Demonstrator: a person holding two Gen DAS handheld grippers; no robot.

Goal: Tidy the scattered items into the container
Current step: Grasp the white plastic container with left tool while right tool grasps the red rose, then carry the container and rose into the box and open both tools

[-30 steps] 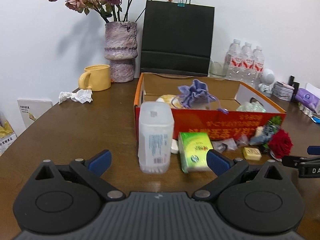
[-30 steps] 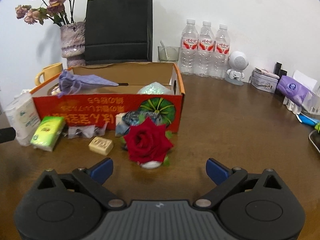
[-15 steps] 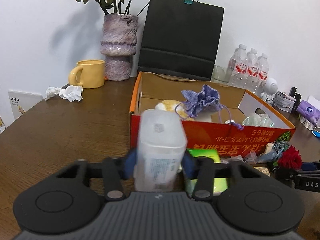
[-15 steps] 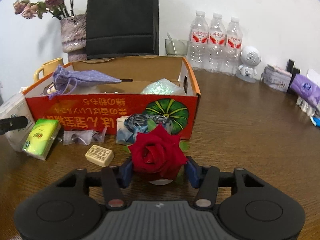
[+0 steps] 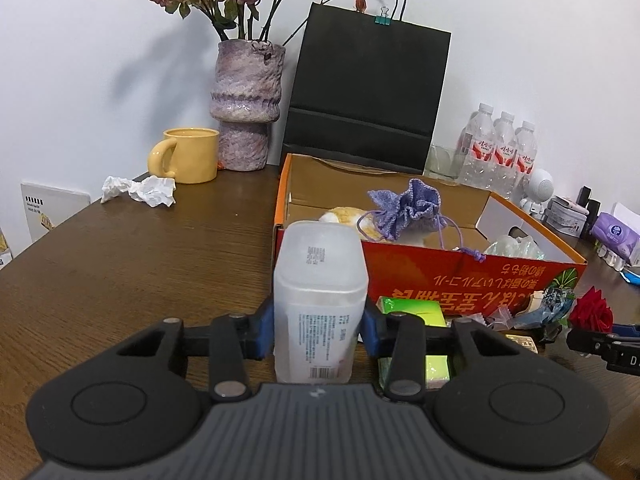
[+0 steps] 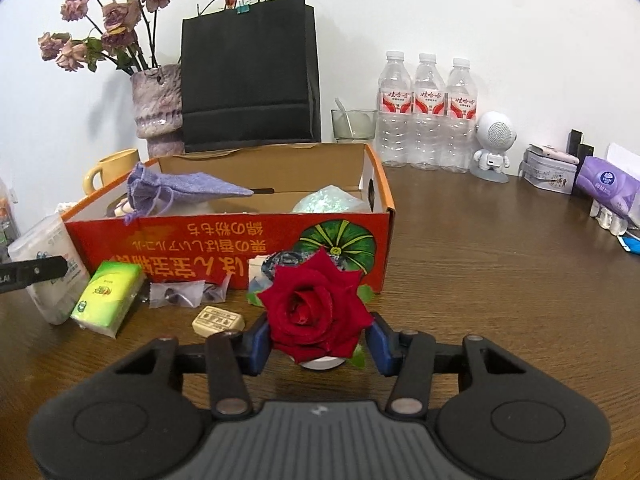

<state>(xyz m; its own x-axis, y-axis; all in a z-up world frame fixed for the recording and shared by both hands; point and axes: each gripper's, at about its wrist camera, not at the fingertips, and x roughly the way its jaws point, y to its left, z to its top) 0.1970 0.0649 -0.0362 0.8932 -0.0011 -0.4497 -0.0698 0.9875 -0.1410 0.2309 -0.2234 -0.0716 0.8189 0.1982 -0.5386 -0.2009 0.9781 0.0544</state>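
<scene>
Both grippers just closed, left (image 5: 319, 330) clamping jar (image 5: 320, 300), right (image 6: 318, 342) clamping rose (image 6: 318, 312); lift straight, clear box (image 6: 224, 240) wall at mid-frame.

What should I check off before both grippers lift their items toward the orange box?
1. Left gripper pads pressed on the translucent plastic container: ok; jaws just closed on it.
2. Right gripper closed around the red rose: ok; jaws just closed.
3. Rose's white base secured: cannot tell, petals hide it.
4. Free room in the orange box: ok, behind the purple pouch.
5. Container standing upright: ok.
6. Green tissue pack clear of the container: cannot tell.
</scene>
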